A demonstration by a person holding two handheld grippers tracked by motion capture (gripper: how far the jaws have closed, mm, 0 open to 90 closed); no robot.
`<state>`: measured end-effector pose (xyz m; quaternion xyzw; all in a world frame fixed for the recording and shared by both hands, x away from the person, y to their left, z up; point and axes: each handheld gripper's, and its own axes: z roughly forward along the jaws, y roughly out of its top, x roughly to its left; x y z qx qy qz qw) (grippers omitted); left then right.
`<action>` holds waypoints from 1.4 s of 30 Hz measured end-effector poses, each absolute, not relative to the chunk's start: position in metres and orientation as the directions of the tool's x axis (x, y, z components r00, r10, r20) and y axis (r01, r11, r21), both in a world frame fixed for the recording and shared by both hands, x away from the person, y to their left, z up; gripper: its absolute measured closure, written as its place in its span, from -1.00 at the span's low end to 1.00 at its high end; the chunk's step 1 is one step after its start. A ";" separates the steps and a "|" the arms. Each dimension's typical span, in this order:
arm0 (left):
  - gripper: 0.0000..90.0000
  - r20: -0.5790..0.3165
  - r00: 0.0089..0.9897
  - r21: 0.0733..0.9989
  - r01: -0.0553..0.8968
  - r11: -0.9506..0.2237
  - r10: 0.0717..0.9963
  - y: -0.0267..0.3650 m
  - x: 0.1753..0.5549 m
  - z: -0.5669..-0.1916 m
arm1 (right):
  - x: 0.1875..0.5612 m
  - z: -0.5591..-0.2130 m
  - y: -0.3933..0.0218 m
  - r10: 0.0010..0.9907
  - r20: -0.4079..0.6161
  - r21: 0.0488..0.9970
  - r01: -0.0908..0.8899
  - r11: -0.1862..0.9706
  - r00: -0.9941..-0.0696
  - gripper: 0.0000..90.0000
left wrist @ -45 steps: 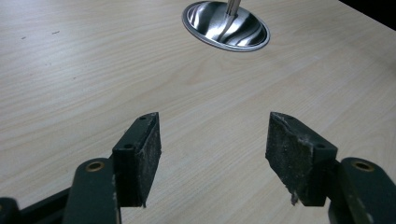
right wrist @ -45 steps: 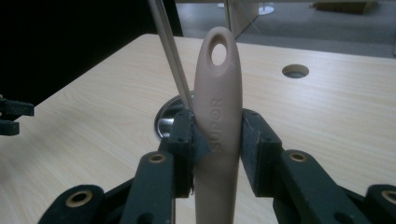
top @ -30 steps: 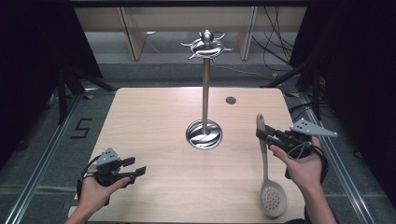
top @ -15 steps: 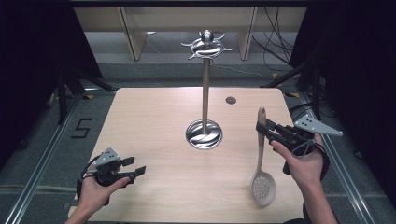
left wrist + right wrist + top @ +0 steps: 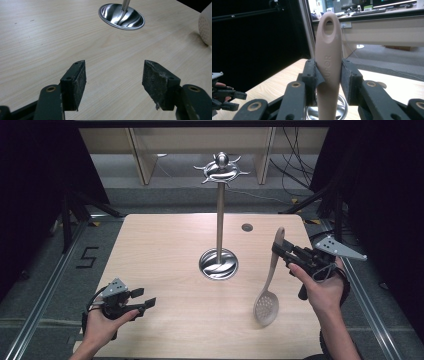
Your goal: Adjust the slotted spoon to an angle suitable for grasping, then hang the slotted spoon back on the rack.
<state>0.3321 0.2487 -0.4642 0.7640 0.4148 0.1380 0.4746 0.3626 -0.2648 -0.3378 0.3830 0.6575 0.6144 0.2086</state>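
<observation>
Slotted spoon (image 5: 268, 285) (in right gripper (image 5: 281, 251)) lifted higher

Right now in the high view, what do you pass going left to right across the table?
Left gripper, jaws open and empty → utensil stand's round base → slotted spoon, hanging bowl-down → right gripper, shut on the spoon's handle.

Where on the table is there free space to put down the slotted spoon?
The table is bare from its left edge to the stand's base, and along the near edge between the left tongs and the spoon. It is tighter on the right, around the right tongs.
</observation>
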 end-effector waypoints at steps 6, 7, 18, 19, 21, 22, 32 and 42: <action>-0.23 -0.196 0.612 0.837 0.512 -0.195 0.766 0.249 0.334 -0.465 | 0.367 -0.333 -0.260 0.753 0.206 0.972 0.221 -0.082 -0.625 0.52; -0.23 -0.197 0.611 0.837 0.511 -0.192 0.766 0.249 0.334 -0.465 | 0.368 -0.331 -0.259 0.752 0.208 0.972 0.218 -0.088 -0.625 0.52; -0.23 -0.190 0.610 0.841 0.506 -0.193 0.769 0.250 0.334 -0.464 | 0.380 -0.305 -0.238 0.765 0.134 0.990 0.124 -0.071 -0.630 0.52; -0.23 -0.194 0.604 0.840 0.509 -0.187 0.773 0.250 0.333 -0.464 | 0.381 -0.303 -0.237 0.763 0.126 0.991 0.122 -0.063 -0.633 0.52; -0.23 -0.200 0.607 0.842 0.508 -0.182 0.769 0.250 0.333 -0.464 | 0.381 -0.300 -0.234 0.764 0.114 0.992 0.110 -0.056 -0.635 0.52; -0.23 -0.198 0.607 0.842 0.508 -0.185 0.770 0.251 0.333 -0.464 | 0.380 -0.299 -0.232 0.764 0.120 0.992 0.112 -0.063 -0.633 0.52; -0.23 -0.194 0.610 0.845 0.501 -0.184 0.768 0.251 0.331 -0.463 | 0.376 -0.298 -0.226 0.763 0.108 0.993 0.102 -0.056 -0.637 0.52; -0.23 -0.193 0.602 0.846 0.502 -0.179 0.775 0.252 0.334 -0.463 | 0.375 -0.292 -0.215 0.759 0.058 0.997 0.072 -0.015 -0.649 0.52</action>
